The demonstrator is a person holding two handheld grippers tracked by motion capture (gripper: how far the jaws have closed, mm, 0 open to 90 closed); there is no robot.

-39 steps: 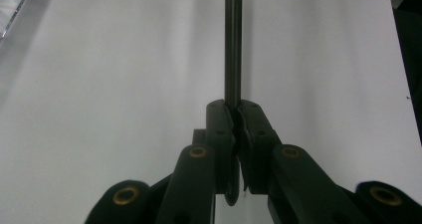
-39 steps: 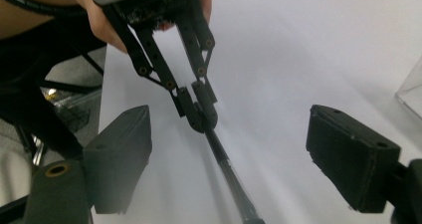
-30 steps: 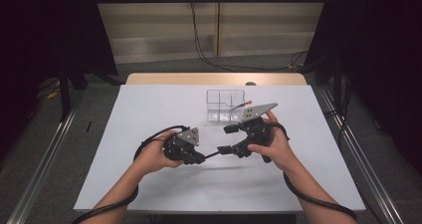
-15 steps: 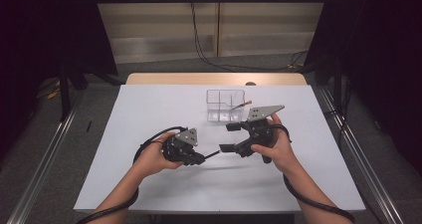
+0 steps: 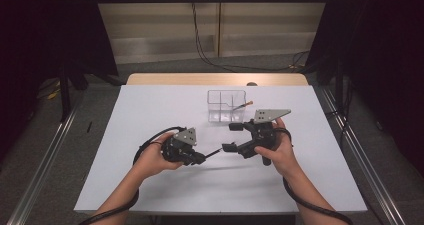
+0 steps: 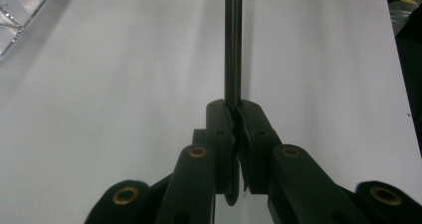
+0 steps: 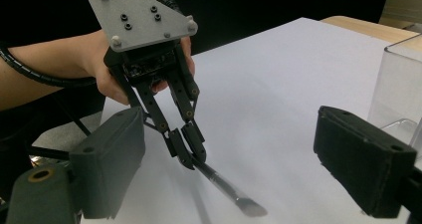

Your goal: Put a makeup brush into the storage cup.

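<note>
left gripper (image 5: 206,155), jaws clamped on the brush (image 7: 226,189), aims it between the right gripper's (image 5: 231,137) wide-open jaws.

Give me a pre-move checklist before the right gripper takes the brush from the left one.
1. Left gripper shut on the brush: ok, the jaws pinch its dark handle.
2. Right gripper open wide enough to receive it: ok, both pads stand well apart.
3. Brush between the right pads: ok, its tip lies in the gap in the right gripper view, touching neither pad.
4. Brush off the table: ok, it hangs above the white surface in the high view.
5. Clear box free to take it: cannot tell; one brush already leans in a compartment.
6. Cables out of the way: ok, they trail back toward the person.
</note>
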